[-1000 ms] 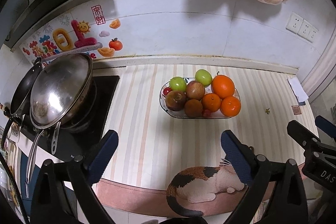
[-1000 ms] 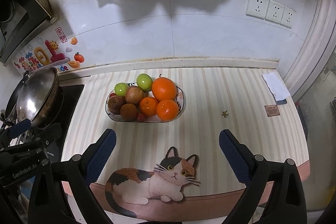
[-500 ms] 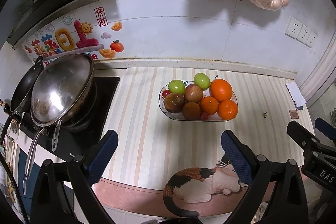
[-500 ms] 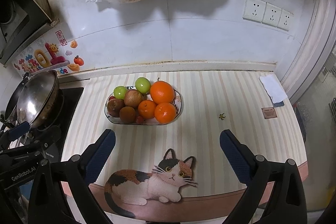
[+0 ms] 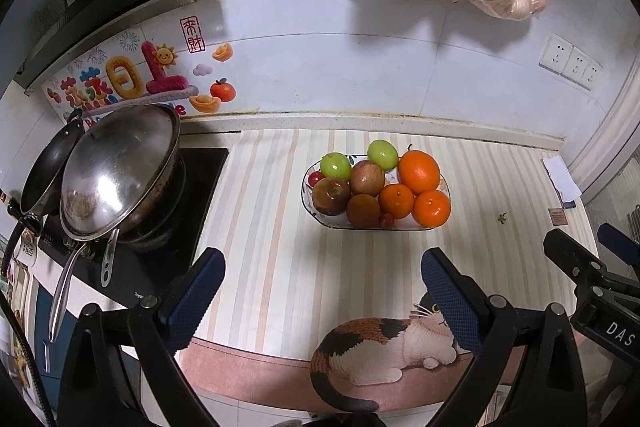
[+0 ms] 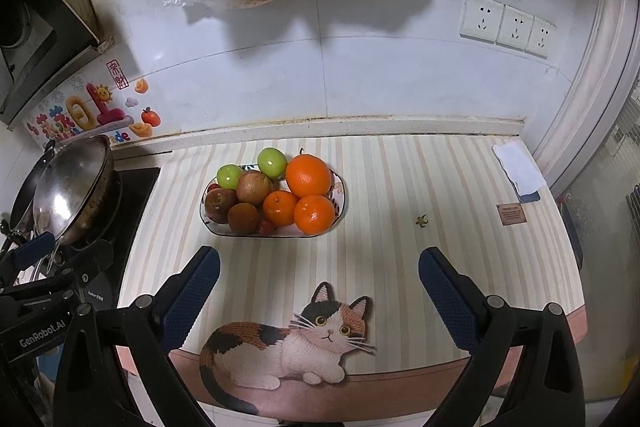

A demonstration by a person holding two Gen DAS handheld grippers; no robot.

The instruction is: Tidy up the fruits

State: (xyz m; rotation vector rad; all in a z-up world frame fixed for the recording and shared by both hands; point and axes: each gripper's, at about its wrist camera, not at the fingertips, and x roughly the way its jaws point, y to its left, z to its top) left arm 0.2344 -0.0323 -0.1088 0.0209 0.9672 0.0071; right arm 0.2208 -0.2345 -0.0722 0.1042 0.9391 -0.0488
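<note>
Your left gripper (image 5: 320, 291) and right gripper (image 6: 318, 287) both hover with fingers spread wide apart, holding nothing. The fruit bowl (image 6: 338, 187) sits toward the counter's (image 6: 440, 179) back edge, ahead of both grippers, loaded with three oranges (image 6: 309, 175), two green apples (image 6: 272, 163) and darker fruit.

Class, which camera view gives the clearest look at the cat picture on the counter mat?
The right wrist view: the whole cat picture shows between the open fingers, face included. In the left wrist view the cat picture is partly hidden: a gripper finger covers most of its face.
</note>
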